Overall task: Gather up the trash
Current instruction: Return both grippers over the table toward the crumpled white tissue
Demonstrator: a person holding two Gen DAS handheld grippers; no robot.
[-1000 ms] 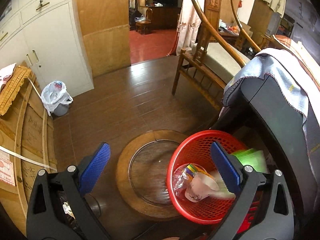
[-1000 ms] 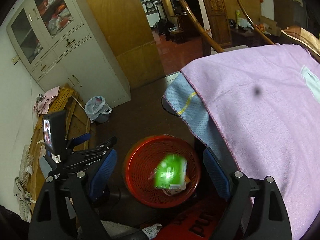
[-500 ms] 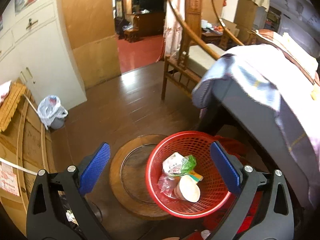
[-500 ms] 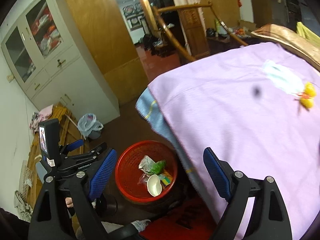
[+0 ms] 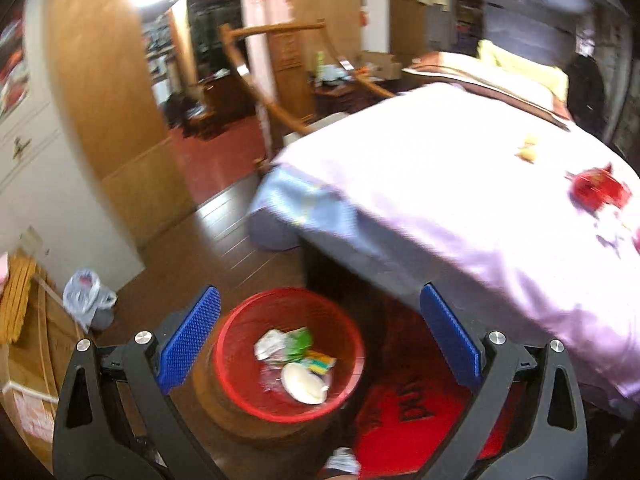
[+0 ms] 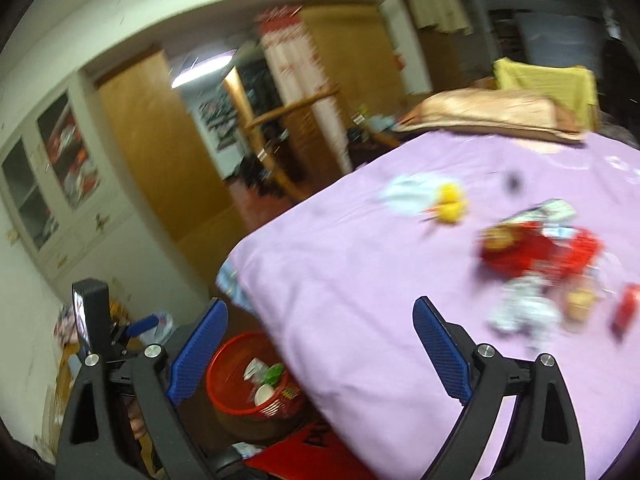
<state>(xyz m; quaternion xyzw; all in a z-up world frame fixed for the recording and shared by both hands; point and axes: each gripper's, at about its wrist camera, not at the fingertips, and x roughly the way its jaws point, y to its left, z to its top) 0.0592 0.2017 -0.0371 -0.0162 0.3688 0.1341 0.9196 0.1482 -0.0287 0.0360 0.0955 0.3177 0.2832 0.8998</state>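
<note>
Red mesh basket [image 5: 244, 392] holding crumpled wrappers and a white cup [image 5: 302, 383], both grippers' fingers released, empty

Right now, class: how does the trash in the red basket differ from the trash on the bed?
The basket trash lies gathered inside the red basket on the floor; the bed trash lies scattered on the pink bedspread, not yet collected. A white cup shows in the basket; red wrappers dominate on the bed. Neither touches a gripper.
</note>
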